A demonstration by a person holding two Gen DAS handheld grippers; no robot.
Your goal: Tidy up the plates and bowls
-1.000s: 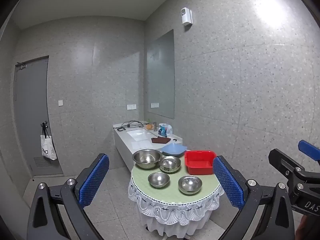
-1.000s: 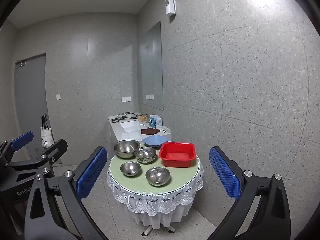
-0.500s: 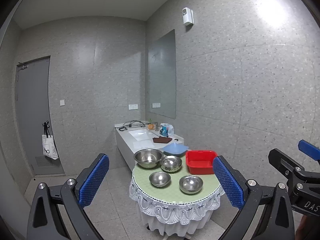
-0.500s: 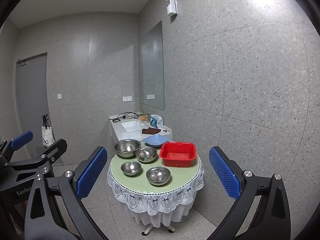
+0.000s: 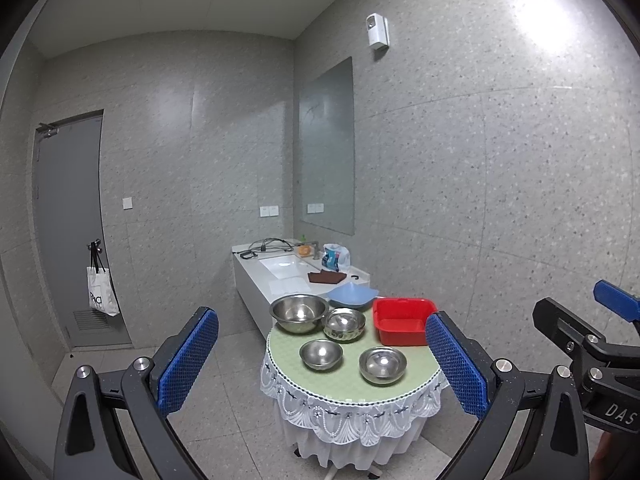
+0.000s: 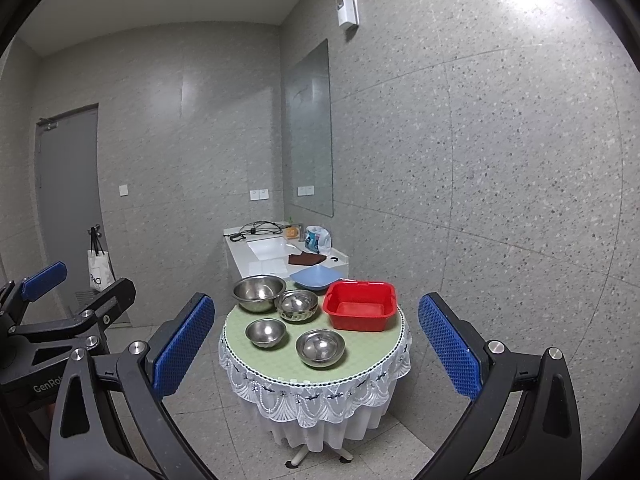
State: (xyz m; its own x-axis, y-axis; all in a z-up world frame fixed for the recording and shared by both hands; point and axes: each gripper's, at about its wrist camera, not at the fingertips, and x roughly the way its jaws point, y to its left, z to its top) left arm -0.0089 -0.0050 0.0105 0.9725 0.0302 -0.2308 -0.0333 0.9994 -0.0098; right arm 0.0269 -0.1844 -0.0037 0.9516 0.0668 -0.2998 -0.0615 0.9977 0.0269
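A small round table (image 5: 344,390) (image 6: 352,368) with a green top and white lace skirt stands well ahead of both grippers. On it sit several steel bowls: a large one (image 5: 298,313) (image 6: 259,293) at the back left, a patterned one (image 5: 344,324) (image 6: 297,305) beside it, and two small ones (image 5: 321,354) (image 5: 383,364) in front. A red tub (image 5: 402,321) (image 6: 359,305) stands at the right, a blue plate (image 5: 352,295) (image 6: 316,277) behind it. My left gripper (image 5: 322,368) and right gripper (image 6: 316,350) are open, holding nothing, far from the table.
A white sink counter (image 5: 280,276) with a brown cloth, cables and a bag stands behind the table against the mirror wall. A grey door (image 5: 68,232) with a hanging white tote is at the left. Tiled floor lies open between me and the table.
Both views have drifted slightly, with the table shifting a little right and down in frame. Bowls, tub and plate have not moved; both grippers remain open.
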